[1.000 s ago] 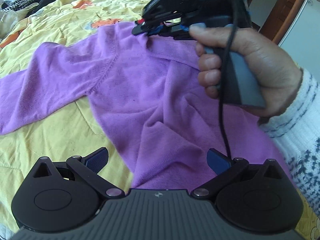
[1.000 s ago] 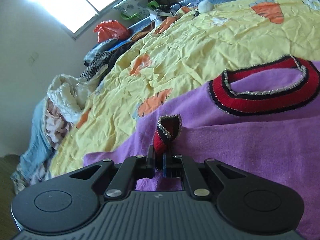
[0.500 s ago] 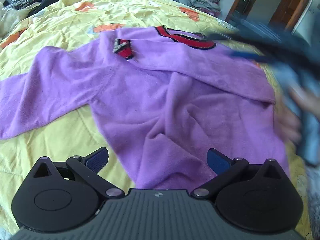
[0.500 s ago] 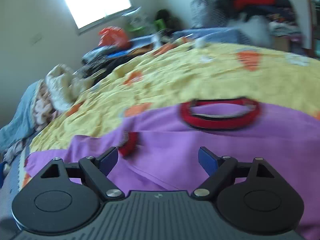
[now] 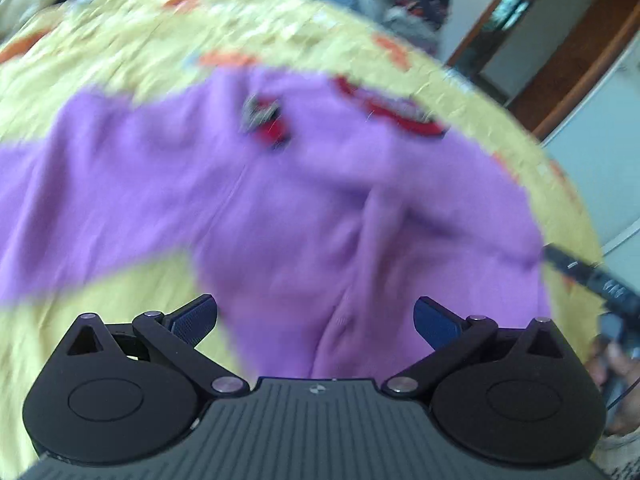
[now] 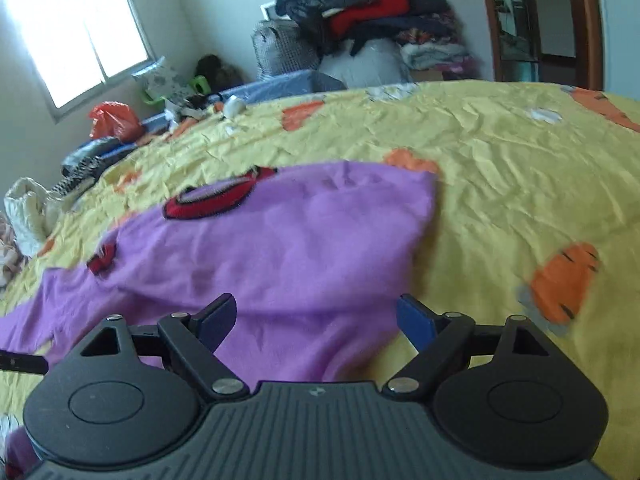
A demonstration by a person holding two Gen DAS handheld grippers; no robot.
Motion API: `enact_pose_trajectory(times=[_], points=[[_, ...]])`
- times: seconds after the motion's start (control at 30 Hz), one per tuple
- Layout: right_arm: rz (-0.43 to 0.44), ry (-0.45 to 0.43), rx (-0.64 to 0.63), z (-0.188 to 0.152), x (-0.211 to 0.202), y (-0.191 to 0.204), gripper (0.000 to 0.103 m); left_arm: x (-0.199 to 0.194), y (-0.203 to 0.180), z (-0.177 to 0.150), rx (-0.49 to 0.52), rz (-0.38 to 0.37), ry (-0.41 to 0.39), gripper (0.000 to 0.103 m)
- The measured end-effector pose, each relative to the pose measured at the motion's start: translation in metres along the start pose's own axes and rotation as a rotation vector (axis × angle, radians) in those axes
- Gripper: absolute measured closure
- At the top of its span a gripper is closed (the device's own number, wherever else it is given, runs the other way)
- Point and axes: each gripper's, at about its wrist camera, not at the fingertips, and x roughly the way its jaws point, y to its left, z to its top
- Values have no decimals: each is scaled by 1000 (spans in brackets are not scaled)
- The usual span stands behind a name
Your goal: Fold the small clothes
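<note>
- Sweater (image 6: 288, 240) lying on yellow bedsheet (image 6: 520, 168), mostly flat, collar (image 6: 216, 200) toward far side.
- One sleeve already folded across chest; red cuff (image 5: 268, 120) resting just beside collar.
- Other sleeve (image 5: 80, 200) spread out to left in left wrist view, not yet folded.
- Lower body rumpled, creases near hem; no bottom-to-top fold visible.
- Right gripper (image 6: 316, 320) fingers wide apart, having just opened, nothing between them; hovering above sweater's near edge.
- Left gripper (image 5: 316, 316) fingers wide apart, empty, above hem area; view motion-blurred.
- Judged roughly a third done: remaining sleeve, smoothing, then folding body in half.
- Likely next target: spread sleeve, closer to left gripper.
</note>
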Motion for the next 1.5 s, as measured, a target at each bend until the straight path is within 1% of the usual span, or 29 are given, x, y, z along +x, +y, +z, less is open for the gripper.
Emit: enact_pose_trajectory(times=[0.03, 0.07, 0.1, 0.13, 0.17, 0.23, 0.27, 0.3, 0.4, 0.47, 0.53, 0.57, 0.6, 0.63, 0.67, 0.73, 0.8, 0.87, 0.9, 0.93, 1.0, 1.1, 1.13, 1.17, 1.23, 1.27, 1.33, 1.4, 1.5], points=[[11, -10, -12, 4, 7, 5, 15, 5, -4, 13, 13, -18, -33, 0], [36, -29, -13, 12, 15, 9, 15, 12, -5, 27, 20, -58, -67, 0], [89, -35, -9, 18, 23, 10, 15, 21, -6, 40, 22, -102, -96, 0], [138, -17, 3, 25, 37, 12, 15, 33, -4, 52, 4, -145, -115, 0], [157, -4, 22, 32, 49, 12, 15, 46, -2, 62, -23, -160, -118, 0], [152, 9, 32, 38, 65, 12, 15, 72, -2, 79, -26, -139, -110, 0], [144, 29, 22, 40, 72, 12, 15, 84, -1, 84, -27, -103, -103, 0], [114, 37, 0, 40, 77, 12, 15, 94, 2, 86, -39, -60, -90, 0], [51, 86, -87, 36, 86, 15, 16, 92, 9, 80, -45, -54, -112, 0], [21, 98, -113, 31, 88, 12, 16, 80, 11, 72, -19, 8, -136, 0], [16, 95, -150, 30, 88, 11, 16, 75, 17, 61, -12, 103, -141, 0], [-1, 98, -167, 29, 88, 13, 16, 70, 22, 57, -2, 74, -160, 0], [-27, 105, -189, 28, 86, 17, 16, 64, 25, 54, -14, 72, -158, 0], [-66, 108, -209, 30, 86, 20, 16, 59, 27, 53, -40, 71, -154, 0], [-84, 103, -213, 31, 85, 22, 15, 53, 29, 54, -60, 42, -161, 0], [-58, 87, -197, 35, 81, 24, 15, 46, 28, 60, -88, -45, -199, 0], [-60, 67, -200, 39, 82, 30, 15, 52, 20, 69, -102, -81, -199, 0], [-39, 70, -214, 41, 87, 37, 15, 70, 10, 78, -83, -101, -189, 0], [-25, 75, -226, 41, 91, 39, 15, 82, 7, 80, -75, -85, -172, 0], [-35, 88, -245, 40, 96, 41, 15, 92, 5, 80, -72, -60, -151, 0], [-76, 130, -279, 38, 107, 42, 16, 97, 3, 78, -36, -32, -178, 0], [-67, 115, -312, 34, 104, 31, 14, 96, 0, 73, 15, 8, -175, 0], [-92, 109, -328, 32, 103, 29, 9, 97, 0, 71, 35, 17, -177, 0], [-113, 106, -322, 31, 103, 23, 0, 96, 1, 69, 50, 27, -179, 0], [-109, 87, -266, 31, 103, 7, 0, 90, 2, 65, 54, 32, -174, 0], [-114, 92, -281, 31, 103, 8, 0, 86, 3, 64, 45, 36, -168, 0], [-133, 101, -297, 32, 101, 14, 0, 73, 10, 61, -14, 20, -160, 0], [-143, 92, -303, 31, 95, 21, 0, 58, 23, 55, -105, -36, -143, 0], [-96, 65, -297, 26, 76, 30, 0, 29, 38, 34, -201, -91, -117, 0]])
